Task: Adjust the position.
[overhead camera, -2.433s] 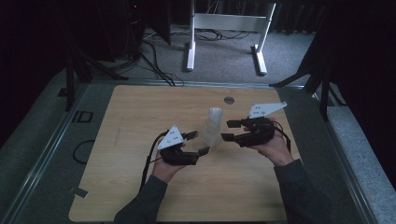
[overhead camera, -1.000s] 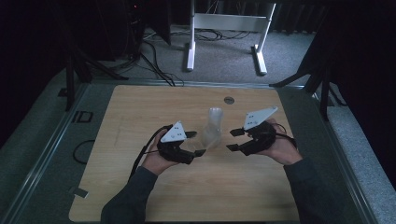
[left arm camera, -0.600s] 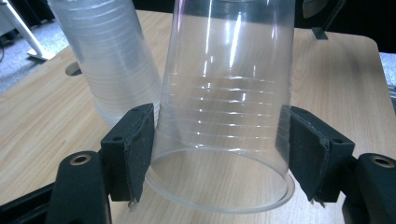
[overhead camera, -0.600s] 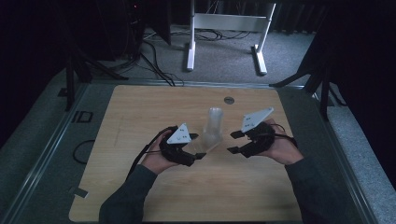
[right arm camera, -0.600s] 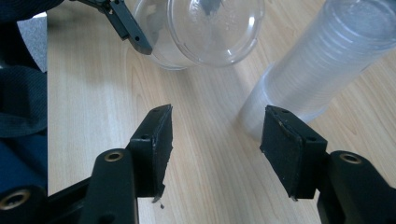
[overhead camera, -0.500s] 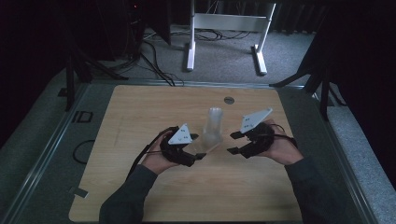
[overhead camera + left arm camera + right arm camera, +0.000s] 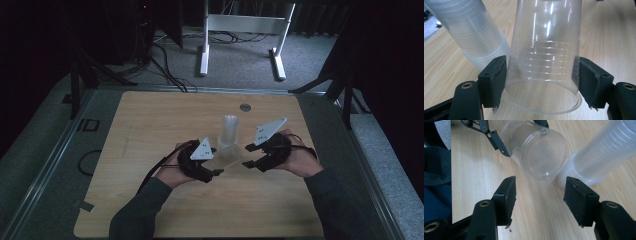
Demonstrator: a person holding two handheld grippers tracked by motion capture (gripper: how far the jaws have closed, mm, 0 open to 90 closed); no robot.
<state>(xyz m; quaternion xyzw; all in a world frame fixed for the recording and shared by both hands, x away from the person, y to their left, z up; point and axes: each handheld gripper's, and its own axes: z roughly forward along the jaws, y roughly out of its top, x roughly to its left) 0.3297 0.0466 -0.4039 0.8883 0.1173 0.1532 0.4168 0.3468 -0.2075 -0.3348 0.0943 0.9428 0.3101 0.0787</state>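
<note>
A single clear plastic cup [image 7: 546, 55] lies on its side, base pointing away, with my left gripper [image 7: 541, 82] shut on it near the rim. In the high view the left gripper [image 7: 217, 161] holds this cup [image 7: 229, 152] low over the table, just in front of an upright stack of clear cups [image 7: 230, 129]. The stack [image 7: 474, 37] touches the held cup's left side. My right gripper [image 7: 246, 156] hovers to the cup's right. Its jaws [image 7: 539, 192] stand apart with nothing between them, facing the cup's base [image 7: 544, 155] and the stack [image 7: 599, 152].
The wooden table [image 7: 150, 125] has a small metal disc [image 7: 245, 107] near its far edge. A black cable [image 7: 87, 162] loops off the left side and a piece of tape [image 7: 85, 205] sits by the front left corner. A white stand [image 7: 240, 30] is on the floor beyond.
The stack leaned a second ago and now stands upright. My left gripper has shifted slightly right with the cup. The right gripper has stayed put.
</note>
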